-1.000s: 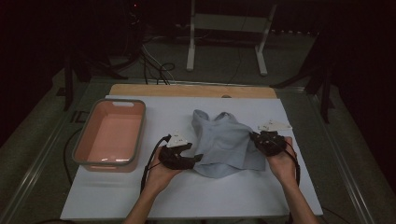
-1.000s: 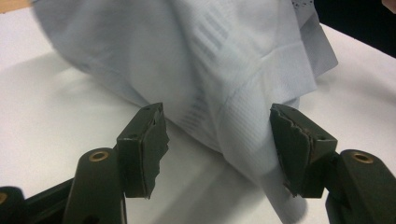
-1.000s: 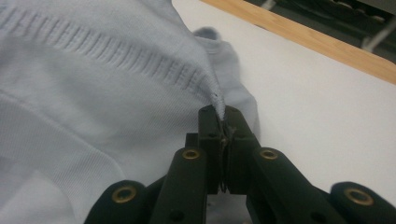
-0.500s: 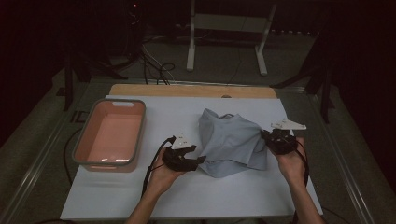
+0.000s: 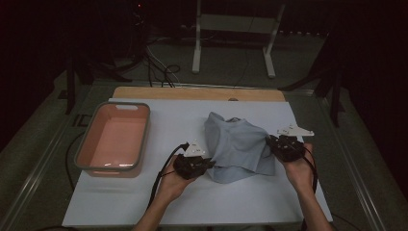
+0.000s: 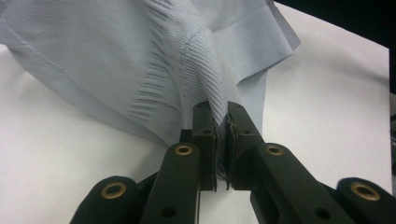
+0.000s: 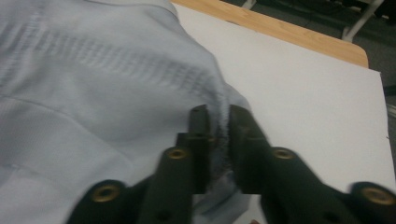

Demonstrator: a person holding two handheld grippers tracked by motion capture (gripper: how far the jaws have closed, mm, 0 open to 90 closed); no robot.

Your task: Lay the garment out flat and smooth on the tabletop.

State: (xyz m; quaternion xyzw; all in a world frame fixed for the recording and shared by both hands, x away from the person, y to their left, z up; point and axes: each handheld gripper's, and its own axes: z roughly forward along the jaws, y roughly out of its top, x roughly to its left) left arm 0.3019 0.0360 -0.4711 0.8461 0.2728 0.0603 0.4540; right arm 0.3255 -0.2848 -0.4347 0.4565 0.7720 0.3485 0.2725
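Observation:
A pale blue knit cloth [image 5: 240, 144] lies bunched on the white table sheet [image 5: 159, 120] between my two hands. My left gripper [image 5: 210, 163] is at its left lower edge. Its jaws have just been closing and now pinch a ribbed fold of the cloth [image 6: 140, 56] between the pads of the left gripper [image 6: 221, 112]. My right gripper [image 5: 269, 144] sits at the cloth's right edge. Its jaws have just been opening: in the right gripper view they stand slightly apart, with a ridge of the cloth [image 7: 93, 93] still lying between the right gripper [image 7: 218, 114] pads.
A salmon-pink tub [image 5: 109, 169] with a grey rim stands at the left of the table. A wooden strip [image 5: 192, 92] runs along the far edge. Beyond it are cables and a metal stand [image 5: 231, 24] on the dark floor. The sheet's front part [image 5: 240, 202] is bare.
The right hand drew the cloth's right edge outward, so the cloth spread wider and flatter. The left gripper shut on the cloth's left edge.

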